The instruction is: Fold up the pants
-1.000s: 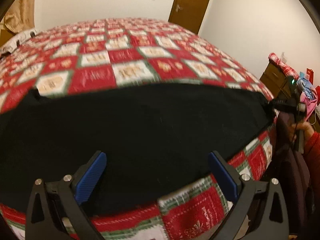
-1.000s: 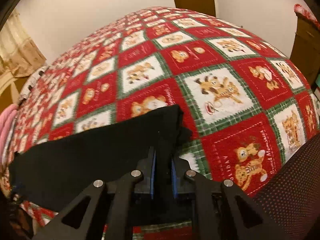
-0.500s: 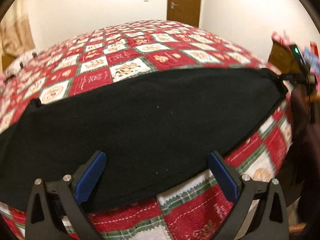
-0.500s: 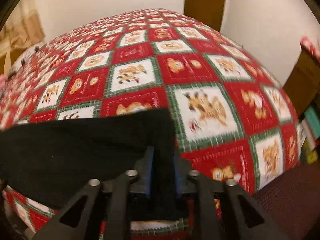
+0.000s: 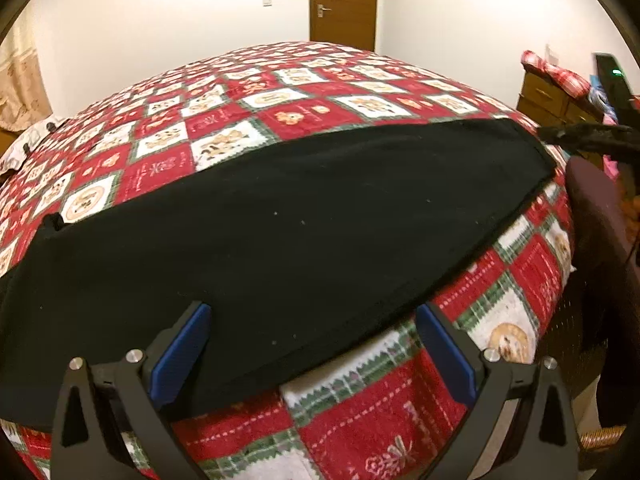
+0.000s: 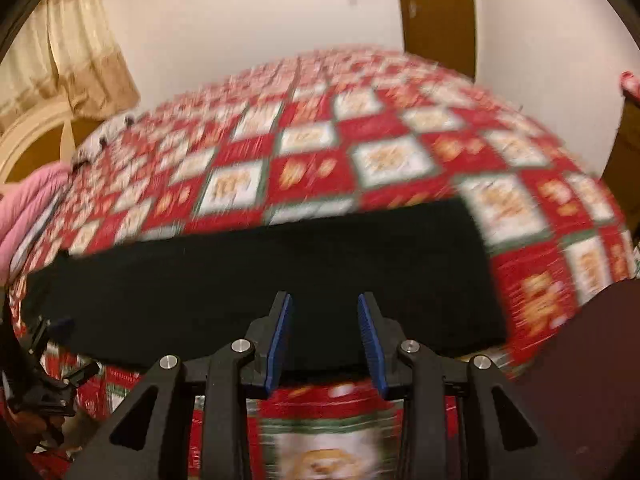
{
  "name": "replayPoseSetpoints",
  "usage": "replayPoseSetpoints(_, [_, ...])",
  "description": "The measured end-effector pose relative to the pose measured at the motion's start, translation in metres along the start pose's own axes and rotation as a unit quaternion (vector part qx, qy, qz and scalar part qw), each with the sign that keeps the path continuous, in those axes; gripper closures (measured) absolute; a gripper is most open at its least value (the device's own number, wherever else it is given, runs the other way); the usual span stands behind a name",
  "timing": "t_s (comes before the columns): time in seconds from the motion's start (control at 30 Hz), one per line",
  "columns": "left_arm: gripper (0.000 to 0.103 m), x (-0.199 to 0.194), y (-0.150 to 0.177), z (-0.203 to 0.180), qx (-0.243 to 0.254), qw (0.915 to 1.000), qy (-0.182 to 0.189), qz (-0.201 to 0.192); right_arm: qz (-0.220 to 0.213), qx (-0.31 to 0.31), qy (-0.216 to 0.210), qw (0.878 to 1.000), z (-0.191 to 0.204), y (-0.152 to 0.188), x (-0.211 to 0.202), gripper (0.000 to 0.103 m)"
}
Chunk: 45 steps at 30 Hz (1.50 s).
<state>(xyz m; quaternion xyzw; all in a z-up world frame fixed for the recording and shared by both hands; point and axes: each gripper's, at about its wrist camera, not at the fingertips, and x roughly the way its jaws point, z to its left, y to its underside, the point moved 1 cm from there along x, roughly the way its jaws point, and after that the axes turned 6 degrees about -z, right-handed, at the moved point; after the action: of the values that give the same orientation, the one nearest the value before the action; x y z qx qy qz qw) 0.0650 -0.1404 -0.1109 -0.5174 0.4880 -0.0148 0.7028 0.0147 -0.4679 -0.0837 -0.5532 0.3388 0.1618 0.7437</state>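
Black pants [image 5: 304, 232] lie flat in a long band across the near edge of a bed with a red, white and green patchwork quilt [image 5: 280, 92]. My left gripper [image 5: 312, 344] is wide open and empty over the pants' near edge. My right gripper [image 6: 326, 340] is open and empty, just off the near edge of the pants [image 6: 280, 272], toward their right end. It shows at the right edge of the left wrist view [image 5: 592, 136]. The left gripper shows at the left edge of the right wrist view [image 6: 44, 364].
A dark chair back [image 5: 600, 240] stands at the bed's right side. A wooden dresser [image 5: 556, 96] with red checked cloth is behind it. A brown door [image 5: 344, 4] is at the far wall. A pink pillow [image 6: 28, 208] lies at the left.
My right gripper has let go of the pants' end and opened, and has swung left along the near edge. The pants now lie flat. My left gripper stays open.
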Motion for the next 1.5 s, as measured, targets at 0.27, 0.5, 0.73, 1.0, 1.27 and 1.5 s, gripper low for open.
replayPoseSetpoints(0.27, [0.0,-0.042,0.001,0.047,-0.051,0.9979,0.017,-0.036,0.089,0.011,0.065,0.994,-0.004,0.027,0.019,0.067])
replayPoseSetpoints(0.5, [0.0,-0.07,-0.01,0.144,-0.129,0.9858,-0.072,-0.081,-0.01,-0.03,-0.016,0.999,0.067,-0.005,-0.008,0.067])
replayPoseSetpoints(0.73, [0.024,-0.048,-0.026,0.195,-0.219,0.9715,-0.017,-0.089,0.016,-0.11,-0.131,0.985,0.202,0.003,0.029,0.067])
replayPoseSetpoints(1.0, [0.028,0.019,-0.036,0.185,-0.185,0.982,-0.014,-0.034,0.058,-0.103,-0.147,0.982,0.24,0.036,0.061,0.066])
replayPoseSetpoints(1.27, [0.006,0.025,-0.055,0.165,-0.122,0.9916,0.005,-0.042,0.04,-0.079,-0.151,0.985,0.236,0.031,0.048,0.066])
replayPoseSetpoints(1.5, [0.006,-0.049,-0.031,0.202,-0.174,0.9785,-0.048,-0.099,0.009,-0.043,-0.147,0.988,0.229,0.024,0.044,0.066])
